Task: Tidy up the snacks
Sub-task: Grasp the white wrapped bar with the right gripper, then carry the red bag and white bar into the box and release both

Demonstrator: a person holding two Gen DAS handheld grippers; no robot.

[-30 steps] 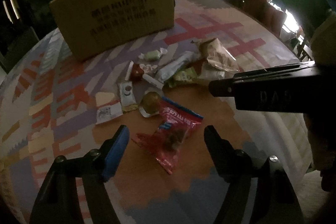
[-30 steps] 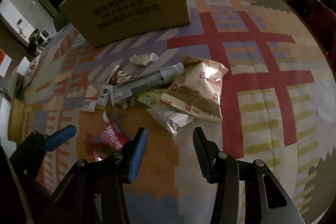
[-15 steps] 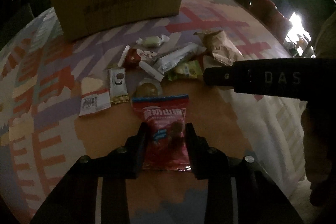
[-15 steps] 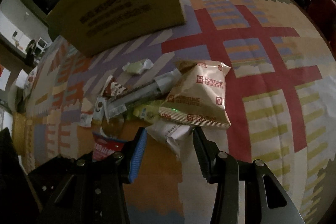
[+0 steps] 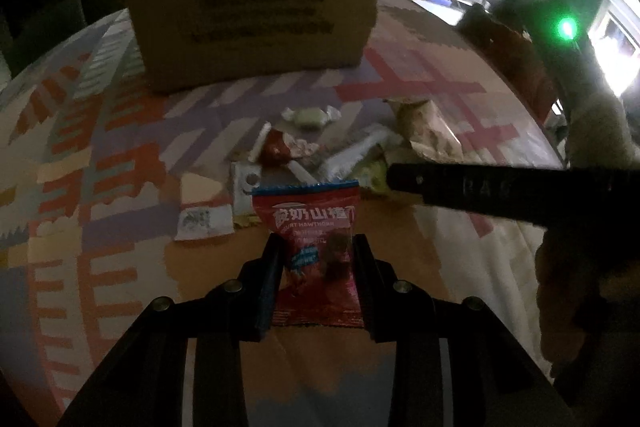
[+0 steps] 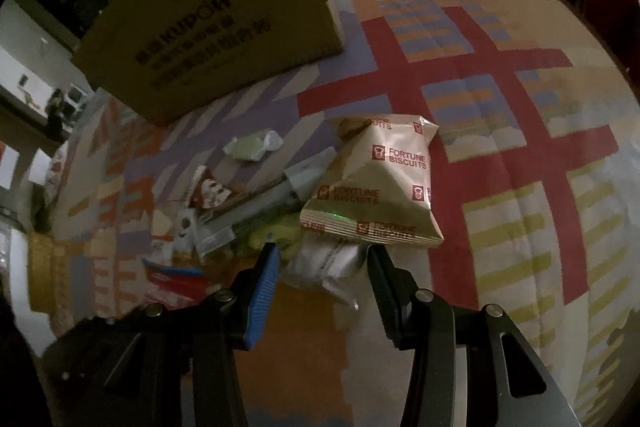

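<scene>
A dim room lies behind a round table (image 6: 520,155) draped in a quilted-looking cloth patterned with red crosses, lilac, orange and yellow stripes. At the far side stands a corrugated cardboard box (image 5: 252,11), dull brown, with dark print on its face and its top open. Before it lies a loose heap of snacks: a pale green twist-wrapped candy (image 5: 310,115), a small red-and-white wrapper (image 5: 280,147), a long silvery tube-shaped pack (image 6: 260,209) lying slantwise, and a puffy, glossy beige biscuit bag (image 6: 380,183) with red lettering, pillow-shaped, resting partly on a crinkled silver pouch (image 6: 326,265). The left gripper (image 5: 316,251) has just been closing and its two dark pads now press the sides of a shiny red hawthorn packet (image 5: 314,247), flat and rectangular with a blue crimped top edge; the packet's long axis runs along the fingers, blue end pointing away toward the box, and it hangs near the table's front edge, above the orange patch. The right gripper (image 6: 322,267) has its jaws partly apart, blue ribbed pad to one side and black to the other, bracketing the silver pouch without visibly pinching it; the biscuit bag crowds in just beyond its fingertips. In the left view the right gripper's black body juts across the heap, hiding part of a yellow-green wrapper (image 5: 372,175).
</scene>
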